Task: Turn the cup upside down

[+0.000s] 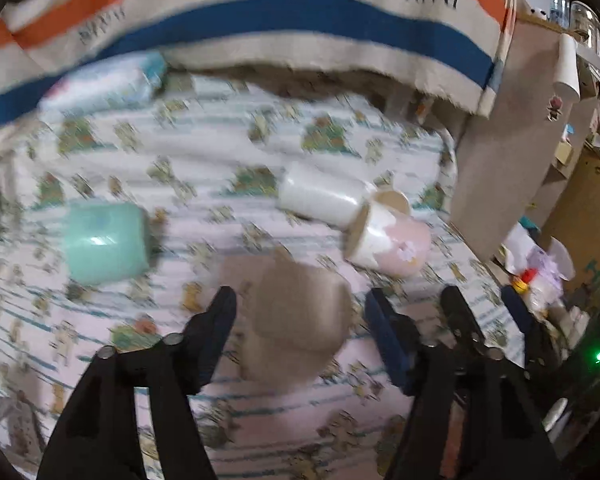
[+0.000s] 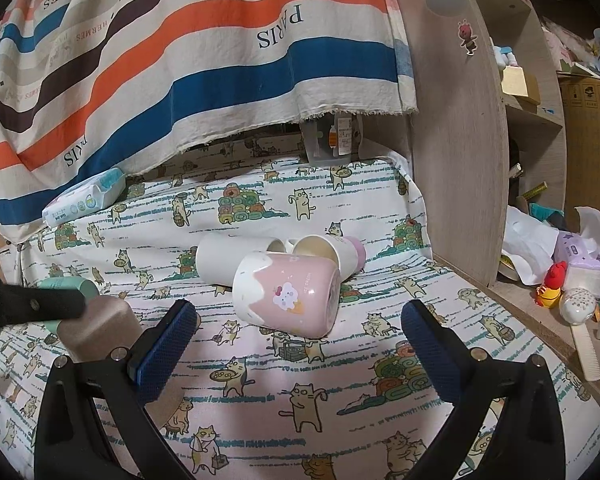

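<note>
While both grippers' fingers gape wide, the left gripper [image 1: 300, 312] straddles the tan cup [image 1: 296, 320], bare cloth [image 2: 340, 400] under the right gripper [image 2: 300, 336].

The striped cloth [image 2: 204, 60] hanging at the far side reads "PARIS" and, up left, "HERMES".

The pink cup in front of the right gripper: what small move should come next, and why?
Probably ease the right gripper forward so its open fingers come around the pink cup. The cup stands tilted on the cat-print cloth ahead of the fingertips, not yet between them, and nothing is gripped. The left gripper is also open, over the brown cup.
</note>
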Tool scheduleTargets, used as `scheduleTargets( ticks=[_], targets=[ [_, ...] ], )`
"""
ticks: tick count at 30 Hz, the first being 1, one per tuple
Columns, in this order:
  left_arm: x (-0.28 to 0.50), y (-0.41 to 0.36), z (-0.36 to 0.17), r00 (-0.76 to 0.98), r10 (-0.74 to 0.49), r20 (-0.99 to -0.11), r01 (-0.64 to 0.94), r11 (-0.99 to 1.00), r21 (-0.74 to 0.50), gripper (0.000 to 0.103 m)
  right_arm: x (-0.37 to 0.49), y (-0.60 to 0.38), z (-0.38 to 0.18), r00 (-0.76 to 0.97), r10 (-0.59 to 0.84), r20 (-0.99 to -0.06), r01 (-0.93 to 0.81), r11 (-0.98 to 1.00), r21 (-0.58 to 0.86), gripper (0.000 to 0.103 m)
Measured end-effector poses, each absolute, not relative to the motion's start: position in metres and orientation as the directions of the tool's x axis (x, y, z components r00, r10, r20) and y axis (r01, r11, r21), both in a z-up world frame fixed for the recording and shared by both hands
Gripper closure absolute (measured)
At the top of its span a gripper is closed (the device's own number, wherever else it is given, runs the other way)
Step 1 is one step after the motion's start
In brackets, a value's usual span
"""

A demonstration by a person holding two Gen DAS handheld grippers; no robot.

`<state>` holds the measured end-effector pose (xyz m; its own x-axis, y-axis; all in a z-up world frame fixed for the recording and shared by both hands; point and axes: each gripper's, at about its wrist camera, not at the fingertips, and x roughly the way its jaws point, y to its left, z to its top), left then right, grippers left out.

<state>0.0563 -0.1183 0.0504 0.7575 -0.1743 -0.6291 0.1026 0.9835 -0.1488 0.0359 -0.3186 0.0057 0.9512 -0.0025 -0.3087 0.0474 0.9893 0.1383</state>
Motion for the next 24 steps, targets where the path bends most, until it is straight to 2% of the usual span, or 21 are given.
scheduleTargets(
  ticks=[3, 7, 12, 13, 16, 20, 24],
  targets=[
    [0.050, -0.108, 0.057, 0.789, -0.180, -0.587, 0.107, 0.982, -0.156, 0.035, 0.036, -0.318, 0.006, 0.951, -0.002, -0.309, 0.047, 0.989, 0.138, 0.000],
    [0.044, -0.088, 0.065, 0.827, -0.191, -0.528, 0.094, 0.974, -0.204, 0.026, 0.036, -0.318, 0.006, 0.951, -0.003, -0.309, 0.048, 0.989, 0.138, 0.000],
    [0.032, -0.067, 0.068, 0.886, -0.138, -0.443, 0.064, 0.982, -0.178, 0.019, 0.036, -0.318, 0.006, 0.951, -0.003, -0.309, 0.048, 0.989, 0.138, 0.000],
    [0.029, -0.064, 0.068, 0.896, -0.125, -0.426, 0.058, 0.984, -0.166, 0.016, 0.036, -0.318, 0.006, 0.951, -0.003, -0.309, 0.048, 0.989, 0.137, 0.000],
    [0.018, -0.054, 0.068, 0.930, -0.086, -0.356, 0.044, 0.991, -0.123, 0.001, 0.036, -0.317, 0.006, 0.951, -0.004, -0.311, 0.048, 0.990, 0.135, 0.000],
    [0.004, -0.046, 0.067, 0.960, -0.028, -0.279, 0.013, 0.998, -0.054, 0.001, 0.036, -0.317, 0.006, 0.951, -0.004, -0.310, 0.047, 0.990, 0.133, 0.000],
    [-0.002, -0.039, 0.061, 0.967, -0.015, -0.256, 0.010, 1.000, -0.018, 0.000, 0.036, -0.315, 0.006, 0.951, -0.004, -0.310, 0.046, 0.990, 0.131, 0.000]
  ],
)
